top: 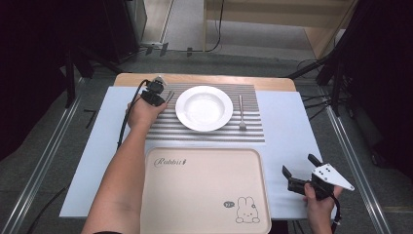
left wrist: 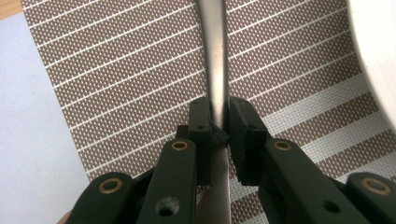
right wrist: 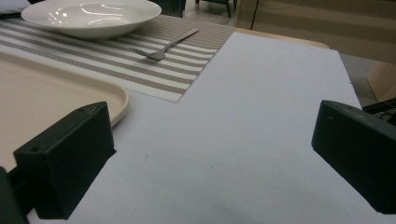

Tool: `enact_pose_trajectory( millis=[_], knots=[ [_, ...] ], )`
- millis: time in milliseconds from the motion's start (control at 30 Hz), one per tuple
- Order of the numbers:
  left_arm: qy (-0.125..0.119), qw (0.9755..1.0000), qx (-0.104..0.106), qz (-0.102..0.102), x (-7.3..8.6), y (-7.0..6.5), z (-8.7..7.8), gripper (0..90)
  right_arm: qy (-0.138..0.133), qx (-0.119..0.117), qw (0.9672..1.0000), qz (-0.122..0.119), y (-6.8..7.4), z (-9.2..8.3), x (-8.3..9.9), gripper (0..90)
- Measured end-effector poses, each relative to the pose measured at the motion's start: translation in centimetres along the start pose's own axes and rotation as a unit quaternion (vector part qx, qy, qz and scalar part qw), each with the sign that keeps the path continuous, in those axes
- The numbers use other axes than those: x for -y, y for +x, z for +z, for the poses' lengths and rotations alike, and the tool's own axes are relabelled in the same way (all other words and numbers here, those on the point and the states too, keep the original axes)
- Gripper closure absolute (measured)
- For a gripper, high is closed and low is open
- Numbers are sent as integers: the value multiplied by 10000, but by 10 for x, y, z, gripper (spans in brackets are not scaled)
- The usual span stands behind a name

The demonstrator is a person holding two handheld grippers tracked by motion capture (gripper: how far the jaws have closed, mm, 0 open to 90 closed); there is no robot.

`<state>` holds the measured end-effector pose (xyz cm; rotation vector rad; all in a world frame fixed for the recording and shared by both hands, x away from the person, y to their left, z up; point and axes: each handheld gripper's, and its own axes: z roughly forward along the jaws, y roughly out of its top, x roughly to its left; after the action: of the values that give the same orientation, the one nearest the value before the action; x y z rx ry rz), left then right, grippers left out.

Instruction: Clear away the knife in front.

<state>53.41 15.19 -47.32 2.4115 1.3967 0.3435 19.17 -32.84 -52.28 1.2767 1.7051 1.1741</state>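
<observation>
Bare desk (top: 287,126) is lying open right of the striped mat (top: 209,134) and beyond the right gripper (top: 301,170). The tray (top: 204,192) is blocking the near middle, the plate (top: 204,107) and fork (top: 241,113) are occupying the mat.

High view overhead facing forward, gripper views low, sharing placemat (top: 253,127)

A round white plate (top: 204,107) sits on a woven mat (top: 204,134) with brown and white stripes. Right of the plate lies a shiny silver fork (top: 241,113). Below the plate, a tan plastic tray (top: 204,190) has a little rabbit drawing (top: 247,210). The desk (top: 287,141) is pale blue.
</observation>
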Motion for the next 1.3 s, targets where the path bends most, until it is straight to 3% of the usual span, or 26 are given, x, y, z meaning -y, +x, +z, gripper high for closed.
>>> enact_pose_trajectory(
  millis=[100,367,533,633,1300],
  knots=[
    [2,9999,-52,98,0,-2,0,799,14,2,10000,-35,0,0,0,0],
    [-20,10000,-15,31,1,-1,0,804,18,-2,10000,-17,0,0,0,0],
    [-27,9999,-139,2,1,-4,0,807,21,6,10000,-19,0,1,0,0],
    [-20,9999,-109,-48,1,-4,-1,807,17,1,10000,8,0,0,0,0],
    [-557,9983,112,-145,8,-2,-21,806,2,17,10000,27,-1,0,0,0]
  ],
)
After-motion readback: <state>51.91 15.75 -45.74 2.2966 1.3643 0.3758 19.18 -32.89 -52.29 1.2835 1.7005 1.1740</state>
